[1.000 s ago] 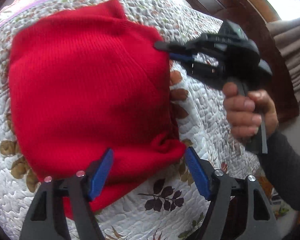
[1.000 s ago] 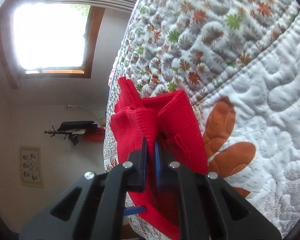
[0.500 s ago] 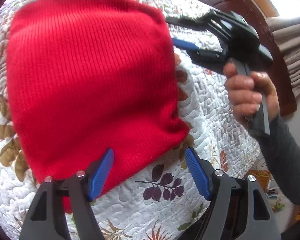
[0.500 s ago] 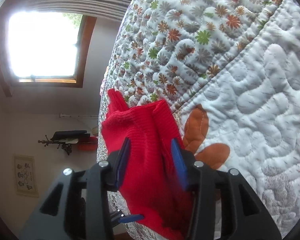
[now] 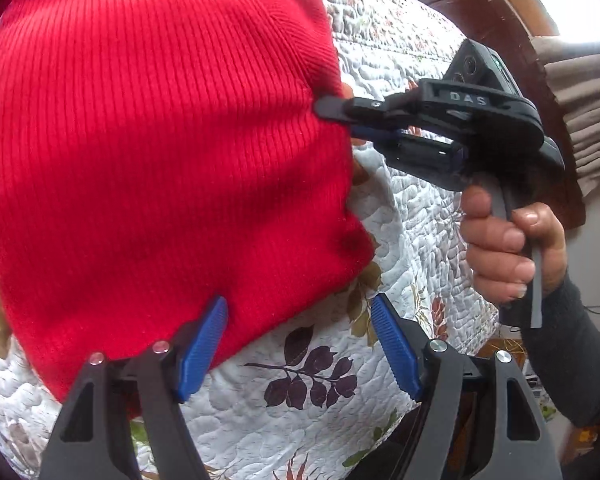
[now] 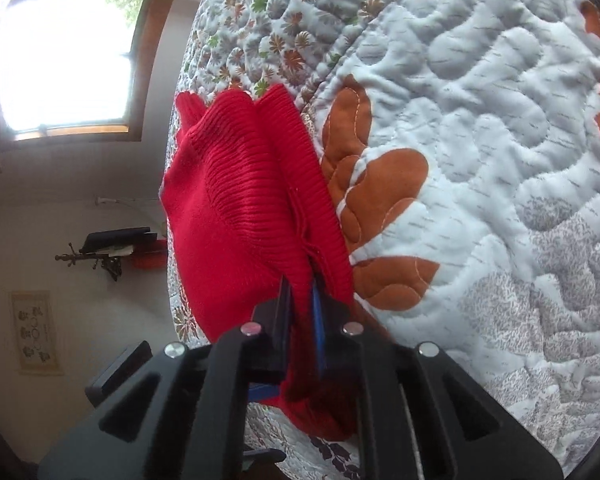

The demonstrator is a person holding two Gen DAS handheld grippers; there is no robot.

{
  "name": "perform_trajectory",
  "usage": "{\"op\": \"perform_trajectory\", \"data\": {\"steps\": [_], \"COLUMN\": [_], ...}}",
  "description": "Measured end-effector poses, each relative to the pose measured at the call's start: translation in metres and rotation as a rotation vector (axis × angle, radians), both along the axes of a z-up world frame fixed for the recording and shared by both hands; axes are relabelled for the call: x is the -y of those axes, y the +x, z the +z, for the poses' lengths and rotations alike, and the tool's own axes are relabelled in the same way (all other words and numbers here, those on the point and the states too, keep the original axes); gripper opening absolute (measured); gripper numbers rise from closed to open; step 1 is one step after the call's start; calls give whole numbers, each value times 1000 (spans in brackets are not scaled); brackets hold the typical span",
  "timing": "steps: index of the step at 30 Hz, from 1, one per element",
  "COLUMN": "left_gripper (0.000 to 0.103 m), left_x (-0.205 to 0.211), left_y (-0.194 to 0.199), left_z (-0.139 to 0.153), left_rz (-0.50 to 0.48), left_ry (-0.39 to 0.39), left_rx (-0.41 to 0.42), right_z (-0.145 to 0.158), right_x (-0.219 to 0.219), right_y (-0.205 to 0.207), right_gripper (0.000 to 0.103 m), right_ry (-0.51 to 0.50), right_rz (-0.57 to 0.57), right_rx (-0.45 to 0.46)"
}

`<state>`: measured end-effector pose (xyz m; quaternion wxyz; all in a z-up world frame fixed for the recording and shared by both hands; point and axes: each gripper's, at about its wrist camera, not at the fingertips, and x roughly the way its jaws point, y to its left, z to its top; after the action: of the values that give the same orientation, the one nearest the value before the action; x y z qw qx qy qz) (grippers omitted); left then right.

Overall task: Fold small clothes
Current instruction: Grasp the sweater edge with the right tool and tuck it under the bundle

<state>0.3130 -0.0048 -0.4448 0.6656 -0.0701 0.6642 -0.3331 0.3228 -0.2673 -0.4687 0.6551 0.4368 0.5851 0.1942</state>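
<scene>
A red ribbed knit garment [image 5: 160, 152] lies folded on the quilted bedspread [image 5: 412, 240] and fills most of the left wrist view. My left gripper [image 5: 300, 344] is open at the garment's near edge; its left blue pad [image 5: 204, 344] touches the red fabric, while the right pad is over the quilt. My right gripper [image 5: 332, 116], held by a hand [image 5: 508, 248], pinches the garment's right edge. In the right wrist view the right gripper [image 6: 302, 312] is shut on layered red fabric [image 6: 236, 208], which is lifted slightly off the quilt [image 6: 480, 160].
A dark wooden headboard [image 5: 460, 8] and beige curtains [image 5: 580, 92] stand beyond the bed. The right wrist view shows a bright window [image 6: 64, 64], a wall shelf [image 6: 112, 244] and a framed picture [image 6: 34, 332] past the bed's edge.
The right gripper, open half a second ago, has shut again on the garment's right edge. The left gripper has moved closer to the garment, still open.
</scene>
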Motion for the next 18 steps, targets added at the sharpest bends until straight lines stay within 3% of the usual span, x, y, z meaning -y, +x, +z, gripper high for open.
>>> {"op": "perform_trajectory", "data": {"steps": [5, 10, 11, 12, 13, 18], "left_gripper": [75, 75, 75, 75, 75, 75], "left_x": [-6, -9, -11, -13, -14, -19], "left_y": [-2, -3, -4, -3, -3, -7], "left_z": [5, 0, 0, 0, 1, 0], "left_rz": [20, 37, 39, 41, 43, 58], "left_ry": [-12, -18, -19, -19, -18, -20], "left_rx": [4, 4, 5, 5, 7, 6], "right_z": [15, 18, 16, 13, 10, -3], "right_x": [7, -19, -23, -26, -29, -13], "right_y": [-45, -71, -71, -71, -71, -85], "right_gripper": [27, 41, 38, 12, 6, 4], "right_ry": [-46, -137, -151, -148, -163, -166], "right_rz": [29, 125, 130, 133, 136, 50], "right_rx": [12, 25, 22, 14, 3, -46]}}
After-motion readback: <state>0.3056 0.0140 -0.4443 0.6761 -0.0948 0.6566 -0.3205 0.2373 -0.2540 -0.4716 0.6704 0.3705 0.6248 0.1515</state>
